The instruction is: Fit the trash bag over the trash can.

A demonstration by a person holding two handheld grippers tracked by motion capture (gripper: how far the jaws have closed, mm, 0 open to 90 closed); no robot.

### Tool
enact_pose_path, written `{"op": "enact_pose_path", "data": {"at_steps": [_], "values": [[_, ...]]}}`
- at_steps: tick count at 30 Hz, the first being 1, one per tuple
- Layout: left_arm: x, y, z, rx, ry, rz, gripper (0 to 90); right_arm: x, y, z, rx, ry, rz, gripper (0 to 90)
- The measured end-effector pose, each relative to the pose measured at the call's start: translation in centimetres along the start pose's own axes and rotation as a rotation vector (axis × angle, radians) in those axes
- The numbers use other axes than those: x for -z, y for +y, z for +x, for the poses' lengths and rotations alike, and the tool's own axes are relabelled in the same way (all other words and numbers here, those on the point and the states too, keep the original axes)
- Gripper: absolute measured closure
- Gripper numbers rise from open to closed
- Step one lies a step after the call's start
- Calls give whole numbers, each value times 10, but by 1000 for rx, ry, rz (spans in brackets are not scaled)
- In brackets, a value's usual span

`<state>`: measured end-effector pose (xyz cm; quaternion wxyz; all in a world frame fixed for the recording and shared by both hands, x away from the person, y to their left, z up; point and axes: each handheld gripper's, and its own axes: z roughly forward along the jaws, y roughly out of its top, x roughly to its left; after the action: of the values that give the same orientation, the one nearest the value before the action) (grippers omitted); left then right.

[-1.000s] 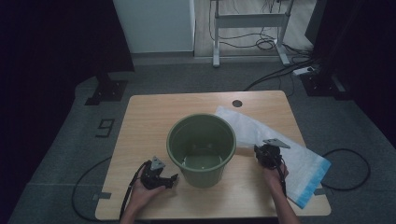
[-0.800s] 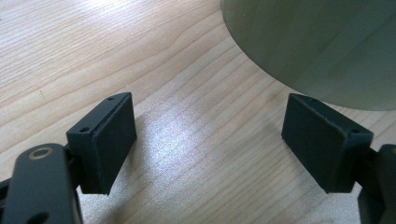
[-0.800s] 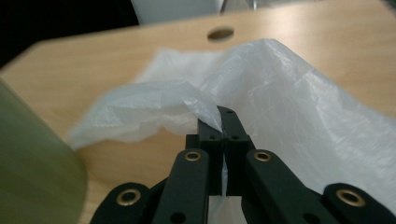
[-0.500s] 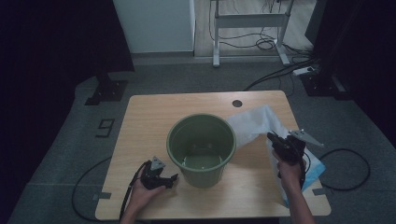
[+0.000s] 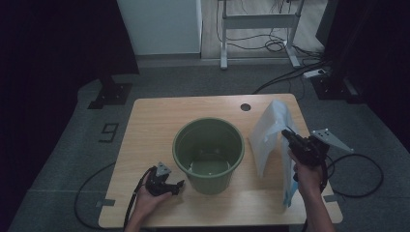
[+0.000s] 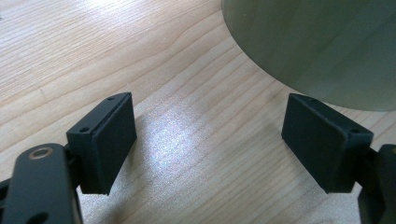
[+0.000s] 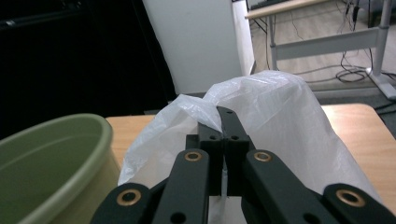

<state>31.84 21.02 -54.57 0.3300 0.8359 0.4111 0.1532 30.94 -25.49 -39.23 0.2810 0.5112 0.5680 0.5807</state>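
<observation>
Tabletop (image 5: 145,125), plastic bag (image 5: 269,135) hanging upright

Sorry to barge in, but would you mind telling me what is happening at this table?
A person is working at a wooden table with a claw in each hand. The right claw is shut on a white plastic bag and holds it up off the table, beside a green bucket standing in the middle. The left claw rests open on the table next to the bucket's base, holding nothing. The bucket looks empty.
</observation>
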Motion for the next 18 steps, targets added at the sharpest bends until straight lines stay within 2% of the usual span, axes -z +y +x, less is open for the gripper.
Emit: {"op": "enact_pose_path", "data": {"at_steps": [9,12,15,18], "values": [[0,0,0,1,1,0,174,11,17,11,29,33,-23,889],[0,0,0,1,1,0,174,18,33,25,61,61,-55,889],[0,0,0,2,2,0,174,21,40,32,61,75,-76,889],[0,0,0,3,2,0,175,24,44,43,71,83,-127,889]]}}
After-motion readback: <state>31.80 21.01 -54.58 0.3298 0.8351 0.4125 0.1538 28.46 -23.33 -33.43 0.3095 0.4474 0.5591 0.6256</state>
